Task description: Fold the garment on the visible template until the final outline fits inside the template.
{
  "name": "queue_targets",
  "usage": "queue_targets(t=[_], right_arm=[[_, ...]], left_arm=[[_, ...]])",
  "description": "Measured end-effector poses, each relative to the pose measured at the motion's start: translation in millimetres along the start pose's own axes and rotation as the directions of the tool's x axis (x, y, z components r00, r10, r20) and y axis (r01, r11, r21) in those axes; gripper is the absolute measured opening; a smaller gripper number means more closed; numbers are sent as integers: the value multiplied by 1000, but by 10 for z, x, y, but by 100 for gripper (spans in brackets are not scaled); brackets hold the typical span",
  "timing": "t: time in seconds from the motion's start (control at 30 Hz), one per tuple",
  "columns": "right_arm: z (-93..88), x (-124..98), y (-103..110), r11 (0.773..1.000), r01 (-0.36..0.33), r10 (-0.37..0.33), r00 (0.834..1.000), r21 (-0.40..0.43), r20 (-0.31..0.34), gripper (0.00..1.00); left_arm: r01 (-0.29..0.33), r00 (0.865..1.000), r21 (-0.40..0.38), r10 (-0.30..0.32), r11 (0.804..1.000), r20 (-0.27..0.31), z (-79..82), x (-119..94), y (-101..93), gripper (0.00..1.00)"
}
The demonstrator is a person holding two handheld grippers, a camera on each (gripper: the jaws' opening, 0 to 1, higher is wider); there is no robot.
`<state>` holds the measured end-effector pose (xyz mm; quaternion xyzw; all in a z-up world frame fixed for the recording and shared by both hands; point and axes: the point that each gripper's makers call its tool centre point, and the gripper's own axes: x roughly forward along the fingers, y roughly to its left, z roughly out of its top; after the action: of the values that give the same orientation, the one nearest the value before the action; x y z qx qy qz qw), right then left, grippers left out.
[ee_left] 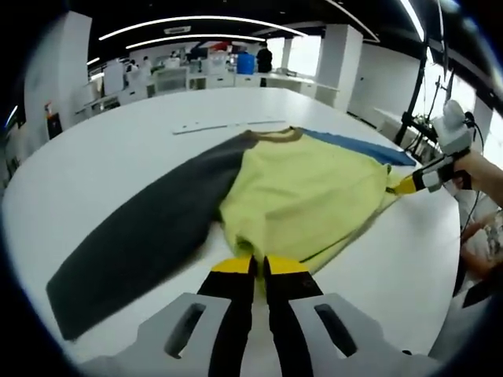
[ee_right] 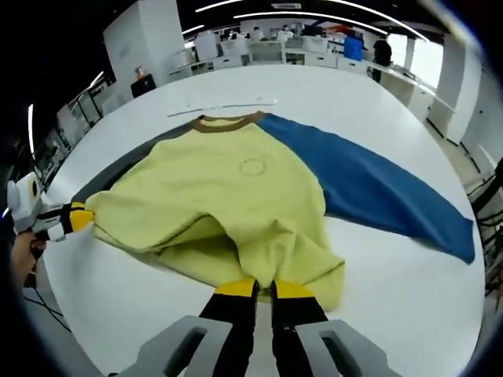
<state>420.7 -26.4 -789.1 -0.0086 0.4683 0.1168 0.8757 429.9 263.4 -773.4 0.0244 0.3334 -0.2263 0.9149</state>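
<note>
A sweatshirt lies on the white table (ee_left: 118, 157), with a yellow body (ee_left: 306, 192), a dark grey sleeve (ee_left: 134, 243), a blue sleeve (ee_right: 377, 188) and a brown collar (ee_right: 228, 122). My left gripper (ee_left: 259, 267) is shut on the yellow hem at one corner, and it appears at the left of the right gripper view (ee_right: 75, 218). My right gripper (ee_right: 265, 287) is shut on the hem's other corner, and it appears at the right of the left gripper view (ee_left: 409, 185). The hem is lifted and bunched between both grippers. Beyond the collar lies a thin white strip (ee_right: 224, 106).
The table's edge (ee_right: 440, 314) curves close to the blue sleeve's cuff. A person's hand (ee_left: 479, 169) holds the right gripper. Desks, white pillars and people stand far behind the table. A tripod stand (ee_left: 416, 110) rises beyond the table's right edge.
</note>
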Motion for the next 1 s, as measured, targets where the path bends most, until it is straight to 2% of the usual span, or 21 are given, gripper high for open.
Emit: queue_targets(t=[0.27,0.43,0.53,1.0], right_arm=[[23,-176,-75,999,-15,16,1000,-46,11,1],[-6,-328,-121,994,-33,34,999,-104,13,1],[-33,-405,-149,993,-45,46,999,-113,9,0],[-212,-790,-153,978,-126,127,992,-165,-3,0]], left_arm=[[8,1000,-2,-8,1000,12,75,-119,-62,1],[19,1000,-5,-19,1000,23,109,-223,-110,1],[29,999,-18,-29,999,21,108,-300,-147,1],[55,998,-68,-56,996,2,-3,-699,-354,1]])
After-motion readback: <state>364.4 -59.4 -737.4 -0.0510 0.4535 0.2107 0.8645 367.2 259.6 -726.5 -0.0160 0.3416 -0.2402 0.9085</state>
